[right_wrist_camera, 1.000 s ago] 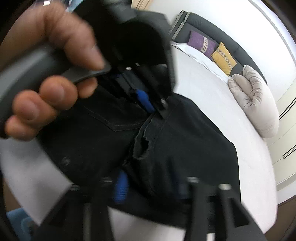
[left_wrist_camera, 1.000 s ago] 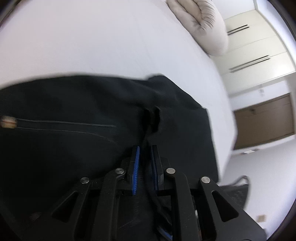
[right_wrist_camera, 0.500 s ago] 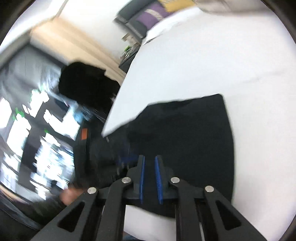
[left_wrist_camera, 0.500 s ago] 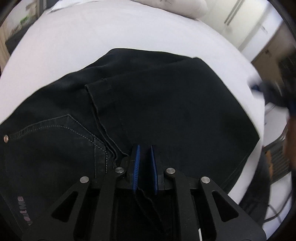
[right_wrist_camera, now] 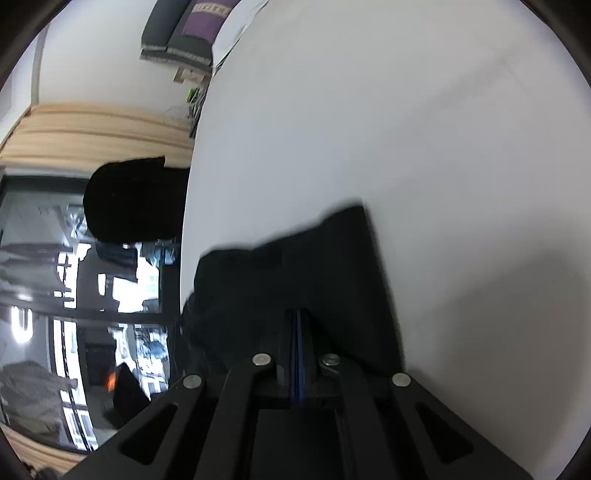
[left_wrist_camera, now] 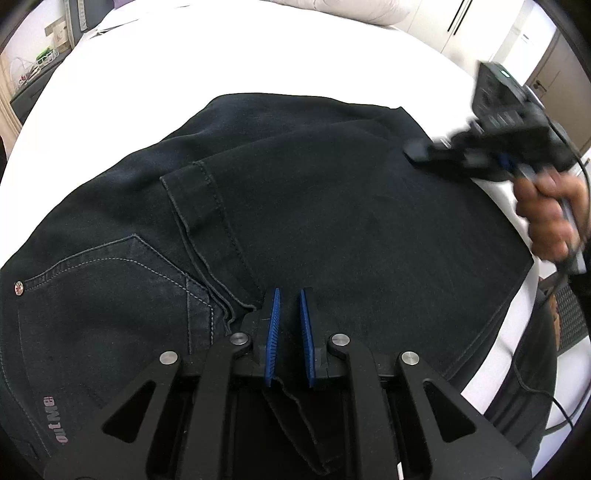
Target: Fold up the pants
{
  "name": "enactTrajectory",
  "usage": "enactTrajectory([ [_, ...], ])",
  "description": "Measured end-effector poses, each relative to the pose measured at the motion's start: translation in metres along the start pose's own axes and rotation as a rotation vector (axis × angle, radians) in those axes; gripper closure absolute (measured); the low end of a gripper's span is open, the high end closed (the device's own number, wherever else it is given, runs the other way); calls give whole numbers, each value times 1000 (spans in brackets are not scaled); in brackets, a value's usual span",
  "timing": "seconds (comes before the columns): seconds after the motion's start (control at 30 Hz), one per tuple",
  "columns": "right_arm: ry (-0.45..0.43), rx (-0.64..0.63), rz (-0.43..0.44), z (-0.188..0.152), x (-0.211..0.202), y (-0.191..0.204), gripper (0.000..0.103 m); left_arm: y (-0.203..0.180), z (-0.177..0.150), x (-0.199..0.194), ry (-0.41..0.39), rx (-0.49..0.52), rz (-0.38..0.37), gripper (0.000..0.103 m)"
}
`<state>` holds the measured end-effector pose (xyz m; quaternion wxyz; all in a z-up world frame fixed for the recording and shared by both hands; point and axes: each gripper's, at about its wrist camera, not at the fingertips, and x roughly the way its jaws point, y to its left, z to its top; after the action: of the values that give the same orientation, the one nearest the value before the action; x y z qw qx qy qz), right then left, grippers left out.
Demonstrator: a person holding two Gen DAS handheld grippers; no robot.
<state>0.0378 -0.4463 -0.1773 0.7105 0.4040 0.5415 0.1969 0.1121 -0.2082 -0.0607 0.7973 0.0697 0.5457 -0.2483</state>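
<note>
Black denim pants [left_wrist_camera: 332,206] lie folded on the white bed [left_wrist_camera: 221,55], with a back pocket and rivet at the left and a leg hem laid across the seat. My left gripper [left_wrist_camera: 287,295] sits low over the near edge of the pants, its blue pads a narrow gap apart with a fabric edge running between them. My right gripper [right_wrist_camera: 298,314] is shut, its pads together over the pants' far right corner [right_wrist_camera: 332,258]. It also shows in the left wrist view [left_wrist_camera: 424,153], blurred, held by a hand.
A pale pillow [left_wrist_camera: 354,9] lies at the bed's far end. White wardrobe doors [left_wrist_camera: 476,33] stand behind it. A dark sofa with a purple cushion [right_wrist_camera: 199,22] and a window [right_wrist_camera: 74,295] lie past the bed's left edge. The person's dark clothing [left_wrist_camera: 532,376] is at right.
The left view has swung back over the flattened pants. The right gripper moved from beside the left one to the far right corner and its pads closed together.
</note>
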Motion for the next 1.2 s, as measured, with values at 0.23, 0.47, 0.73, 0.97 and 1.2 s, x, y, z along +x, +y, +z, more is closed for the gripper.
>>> enactTrajectory([
  [0.23,13,15,22,-54,-36,-17,103,43,-24,-1,-13,1,6,92],
  [0.47,-32,65,37,-94,-40,-20,103,32,-34,-1,-21,7,15,92],
  [0.73,-104,23,-76,-98,-33,-14,103,27,-38,-5,-30,6,15,92],
  [0.97,-153,18,-100,-99,-32,-11,103,41,-49,-19,-86,-73,-75,91],
  [1.2,-194,-2,-131,-99,-31,-5,103,99,-105,-83,-214,-302,-197,91],
])
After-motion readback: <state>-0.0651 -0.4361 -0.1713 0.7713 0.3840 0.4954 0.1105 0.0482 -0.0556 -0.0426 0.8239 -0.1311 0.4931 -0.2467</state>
